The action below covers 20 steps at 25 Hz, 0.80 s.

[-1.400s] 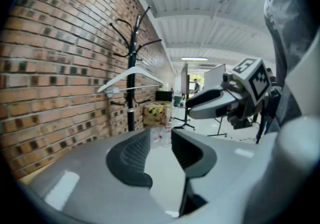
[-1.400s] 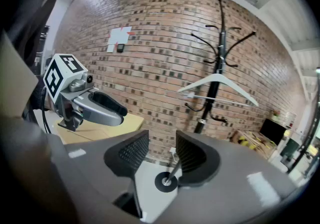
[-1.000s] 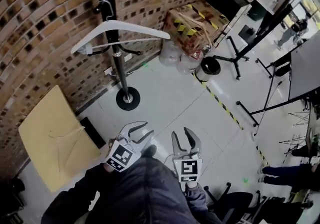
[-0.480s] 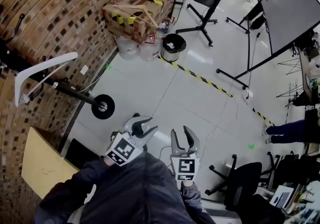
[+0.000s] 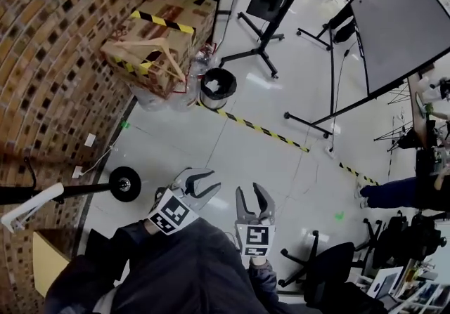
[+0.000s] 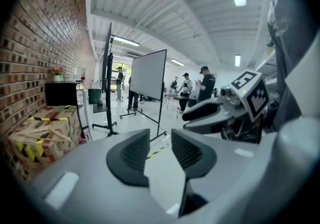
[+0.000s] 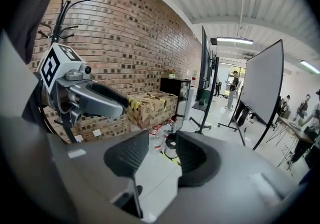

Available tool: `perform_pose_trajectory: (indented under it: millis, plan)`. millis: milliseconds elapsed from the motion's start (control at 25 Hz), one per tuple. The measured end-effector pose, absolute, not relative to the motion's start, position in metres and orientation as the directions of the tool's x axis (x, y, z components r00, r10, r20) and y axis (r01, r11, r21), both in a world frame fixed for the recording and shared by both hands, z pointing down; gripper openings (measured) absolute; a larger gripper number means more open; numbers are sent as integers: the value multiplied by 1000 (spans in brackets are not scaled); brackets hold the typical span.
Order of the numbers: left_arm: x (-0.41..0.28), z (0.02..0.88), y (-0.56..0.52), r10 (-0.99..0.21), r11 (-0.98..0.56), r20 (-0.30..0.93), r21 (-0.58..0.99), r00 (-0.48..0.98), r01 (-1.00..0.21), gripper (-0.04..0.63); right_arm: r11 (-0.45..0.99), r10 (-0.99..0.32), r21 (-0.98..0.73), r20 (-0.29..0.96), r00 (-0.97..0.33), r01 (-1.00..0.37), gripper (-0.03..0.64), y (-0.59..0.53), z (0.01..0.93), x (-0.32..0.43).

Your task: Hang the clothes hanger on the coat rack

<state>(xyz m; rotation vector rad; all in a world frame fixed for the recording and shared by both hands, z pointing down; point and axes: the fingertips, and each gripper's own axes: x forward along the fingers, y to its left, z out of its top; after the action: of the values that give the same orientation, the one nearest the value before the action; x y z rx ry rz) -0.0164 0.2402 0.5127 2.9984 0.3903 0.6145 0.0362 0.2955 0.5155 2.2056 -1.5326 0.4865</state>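
I read the left tool with its jaws apart and nothing between them; bare floor shows through the gap. The right tool is the same: jaws apart, empty. Both are held side by side, close in front of the person and not touching.

The white clothes hanger is at the left edge of the head view, by the pole of the coat rack and well apart from both tools. I cannot tell whether it hangs on a hook. A taped cardboard box stands against the brick wall.
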Motion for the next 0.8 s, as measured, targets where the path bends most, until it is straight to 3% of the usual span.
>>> perform_pose_trajectory:
  millis: [400,800]
  plan:
    - [104,513,118,250,-968,392,78,885,239,115,-326,-801,146,481,355,-934,169,185,514,161]
    - [241,530,47,158,-987,443,97,883,128,115,-251,-839,122,467,279,-960,167,105,521,315]
